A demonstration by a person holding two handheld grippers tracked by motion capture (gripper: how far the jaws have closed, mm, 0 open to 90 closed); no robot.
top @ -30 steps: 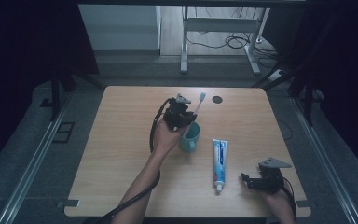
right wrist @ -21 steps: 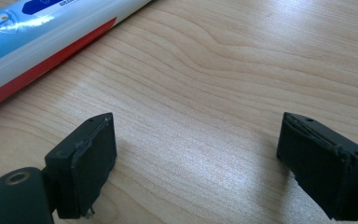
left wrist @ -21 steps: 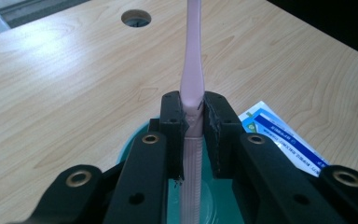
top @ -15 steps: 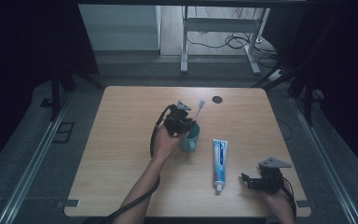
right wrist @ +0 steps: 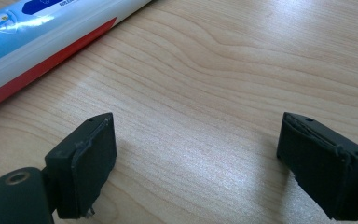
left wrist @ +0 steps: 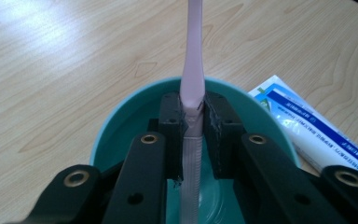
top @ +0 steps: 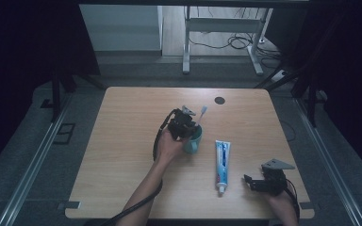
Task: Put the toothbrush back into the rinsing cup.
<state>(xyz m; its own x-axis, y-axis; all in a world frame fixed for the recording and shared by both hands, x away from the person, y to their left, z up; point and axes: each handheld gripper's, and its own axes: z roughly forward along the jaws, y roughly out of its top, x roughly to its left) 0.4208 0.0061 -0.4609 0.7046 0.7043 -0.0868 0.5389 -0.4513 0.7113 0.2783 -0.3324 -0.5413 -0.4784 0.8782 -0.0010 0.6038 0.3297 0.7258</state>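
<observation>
A teal cup [top: 194,141] stands near the middle of the wooden table [top: 122,141]. My left gripper [top: 185,126] hovers right over the cup, shut on a pale pink toothbrush [left wrist: 192,74] whose handle reaches down inside the cup [left wrist: 121,135]. The brush head [top: 203,110] sticks up and away from me. A blue and white toothpaste tube [top: 222,161] lies flat to the right of the cup, cap toward me. My right gripper [top: 250,182] rests low near the table's front right, open, with bare wood between its jaws; the toothpaste tube [right wrist: 37,32] lies just beyond it.
A round dark grommet [top: 219,100] sits at the table's far edge. Beyond the table stand a metal desk frame [top: 221,33] and floor cables. Bare wood spreads over the table's left half.
The left gripper has moved down and slightly toward me, lowering the toothbrush handle into the cup. The right gripper and the tube have stayed put.
</observation>
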